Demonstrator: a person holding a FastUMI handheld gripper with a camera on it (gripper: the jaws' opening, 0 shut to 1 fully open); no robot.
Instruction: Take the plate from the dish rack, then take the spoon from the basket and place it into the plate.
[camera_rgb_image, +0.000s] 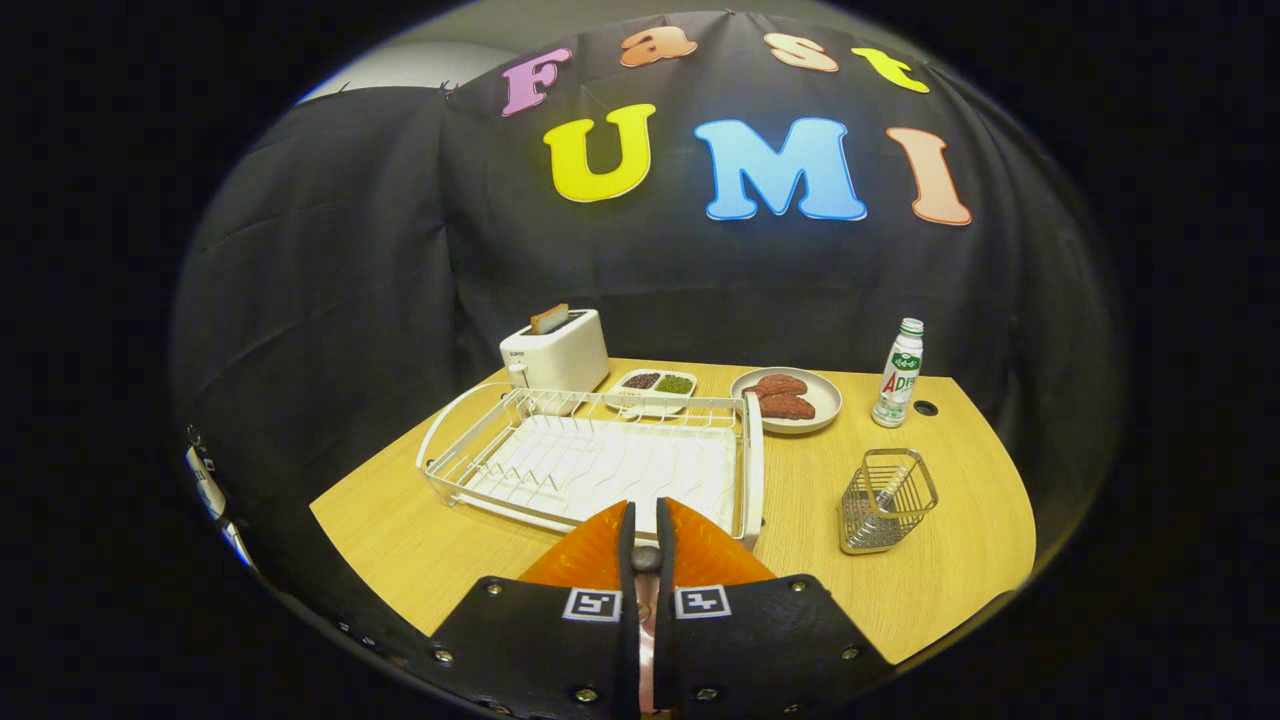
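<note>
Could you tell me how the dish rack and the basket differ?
The dish rack is white, wide and low; the basket is metal-grey, small and tall. The dish rack lies just beyond the shut claw; the basket stands apart beside the rack, holding a spoon. Both are open wirework on the table.

Toaster (556, 350), condiment tray (656, 385), meat dish (790, 398), bottle (898, 373).
</note>
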